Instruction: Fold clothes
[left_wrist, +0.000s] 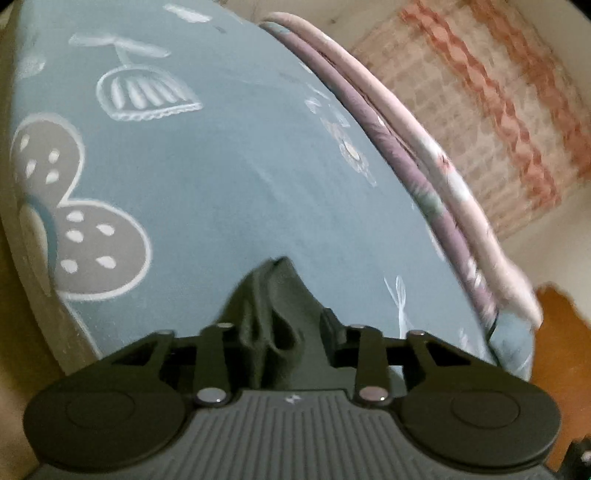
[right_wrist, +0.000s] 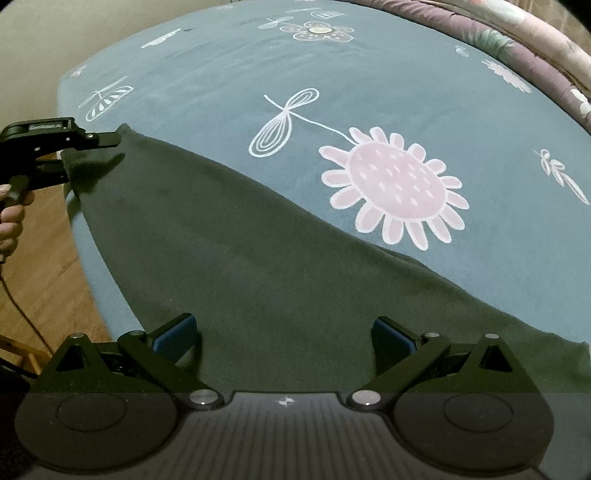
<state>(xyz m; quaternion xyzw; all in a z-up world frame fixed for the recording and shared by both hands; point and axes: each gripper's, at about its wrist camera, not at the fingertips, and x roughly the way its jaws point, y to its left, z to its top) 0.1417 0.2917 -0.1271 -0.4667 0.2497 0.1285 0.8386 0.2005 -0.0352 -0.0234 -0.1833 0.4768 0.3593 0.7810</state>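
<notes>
A dark green garment (right_wrist: 258, 266) lies spread on a blue flower-printed bedsheet (right_wrist: 369, 92), reaching from between the right gripper's (right_wrist: 284, 334) fingers out to the left gripper (right_wrist: 79, 149) at its far corner. The right gripper stands wide, its blue-padded fingers (right_wrist: 177, 332) apart over the cloth and gripping nothing. The left gripper is clamped on a bunched corner of the garment, which rises in folds between its fingers in the left wrist view. Beyond and to the right of the left gripper, a purple and pink quilt (left_wrist: 424, 147) edges the sheet. A hand (right_wrist: 11, 221) holds the left gripper's handle.
</notes>
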